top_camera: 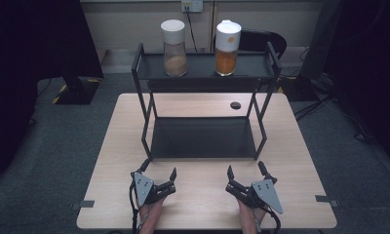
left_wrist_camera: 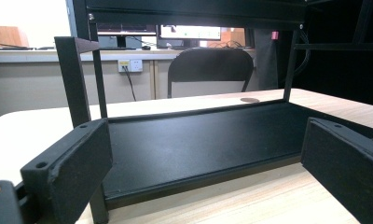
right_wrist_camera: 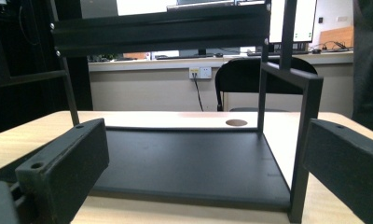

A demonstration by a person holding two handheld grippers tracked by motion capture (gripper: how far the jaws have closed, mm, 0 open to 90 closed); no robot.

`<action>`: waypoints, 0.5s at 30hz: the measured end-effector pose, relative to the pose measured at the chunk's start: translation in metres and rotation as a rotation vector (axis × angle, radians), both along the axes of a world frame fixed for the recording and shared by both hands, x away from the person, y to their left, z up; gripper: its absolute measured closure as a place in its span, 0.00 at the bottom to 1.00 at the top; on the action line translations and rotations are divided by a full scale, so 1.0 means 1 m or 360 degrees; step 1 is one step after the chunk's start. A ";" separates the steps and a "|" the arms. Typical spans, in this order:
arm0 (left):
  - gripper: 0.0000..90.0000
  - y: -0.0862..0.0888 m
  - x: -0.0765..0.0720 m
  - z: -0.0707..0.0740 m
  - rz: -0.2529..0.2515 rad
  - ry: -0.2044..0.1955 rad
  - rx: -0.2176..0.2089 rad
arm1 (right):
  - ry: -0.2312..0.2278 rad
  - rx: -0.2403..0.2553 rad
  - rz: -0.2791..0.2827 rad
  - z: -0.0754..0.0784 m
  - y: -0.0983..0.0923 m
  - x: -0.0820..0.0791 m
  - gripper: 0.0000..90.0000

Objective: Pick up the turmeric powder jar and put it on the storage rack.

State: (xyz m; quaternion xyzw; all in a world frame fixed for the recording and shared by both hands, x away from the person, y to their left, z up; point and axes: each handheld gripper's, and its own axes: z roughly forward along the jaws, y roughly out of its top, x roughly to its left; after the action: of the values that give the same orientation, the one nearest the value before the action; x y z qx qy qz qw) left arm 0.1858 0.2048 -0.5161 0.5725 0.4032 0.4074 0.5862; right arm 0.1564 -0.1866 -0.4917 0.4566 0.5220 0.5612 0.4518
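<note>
High view: two jars top a black rack (top_camera: 205,73).
Left jar (top_camera: 174,47) holds tan powder, right jar (top_camera: 226,48) orange; left gripper (top_camera: 159,171) and right gripper (top_camera: 245,170) gape wide, empty.

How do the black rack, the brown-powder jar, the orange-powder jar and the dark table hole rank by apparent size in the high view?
1. black rack
2. orange-powder jar and brown-powder jar: about alike, so unranked
3. dark table hole
</note>
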 end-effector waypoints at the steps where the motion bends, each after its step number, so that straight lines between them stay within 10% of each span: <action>1: 0.02 0.000 0.000 0.000 0.0000 0.0000 0.0000 | 0.0002 0.0000 -0.0002 -0.002 0.000 0.000 0.00; 15: 0.02 0.000 0.000 0.000 0.0000 0.0000 0.0000 | 0.0028 -0.0027 -0.0052 -0.021 0.001 0.000 0.00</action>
State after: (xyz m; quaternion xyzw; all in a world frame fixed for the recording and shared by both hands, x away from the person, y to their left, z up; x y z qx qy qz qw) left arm 0.1857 0.2048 -0.5162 0.5725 0.4031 0.4074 0.5863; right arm 0.1562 -0.1858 -0.5130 0.4662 0.5232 0.5453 0.4600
